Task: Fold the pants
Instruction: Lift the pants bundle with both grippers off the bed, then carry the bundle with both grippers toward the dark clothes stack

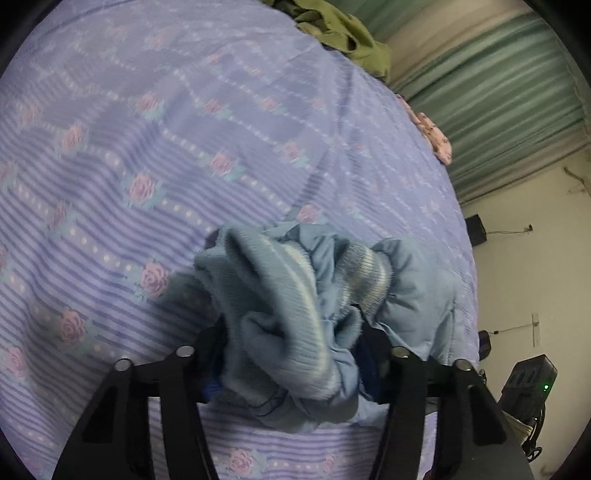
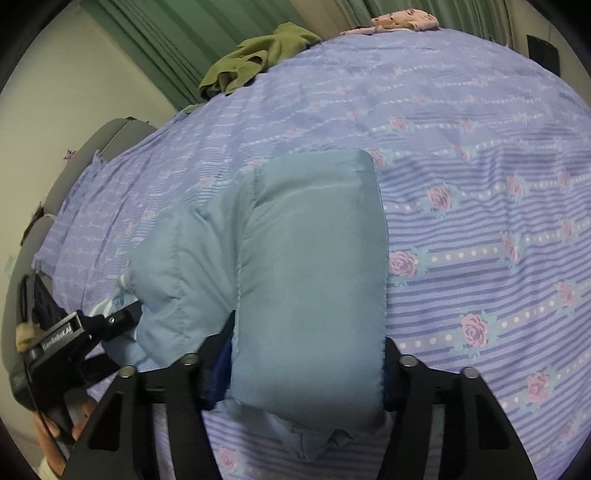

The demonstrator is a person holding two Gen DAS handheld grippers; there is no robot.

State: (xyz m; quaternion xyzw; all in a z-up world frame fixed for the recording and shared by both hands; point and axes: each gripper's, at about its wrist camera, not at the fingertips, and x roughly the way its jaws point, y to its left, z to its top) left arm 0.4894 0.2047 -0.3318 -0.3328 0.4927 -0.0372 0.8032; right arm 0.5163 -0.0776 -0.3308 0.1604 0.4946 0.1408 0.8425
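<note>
A bed [image 2: 480, 155] dressed in a lilac, rose-striped sheet fills both views, green curtains [image 1: 517, 92] behind it and two stray garments at its far edge: an olive one [image 2: 255, 59] and a pink floral one [image 2: 406, 20]. On the sheet lie the pale blue padded pants [image 2: 310, 258], and we hold them at both ends. Our right claw [image 2: 306, 373] is closed around a smooth, flattened leg panel that stretches away from us over the bedding. Our left claw [image 1: 291, 354] clamps a crumpled bunch at the ribbed, striped waistband [image 1: 365, 273], the fabric wadded between its fingers. From the right wrist view the left claw appears at the lower left, beside the bulkier half of the garment. We judge the fold to be under way but unfinished: one portion lies flat and tidy, while the waistband end is bunched and not yet laid down squarely and smoothed.
</note>
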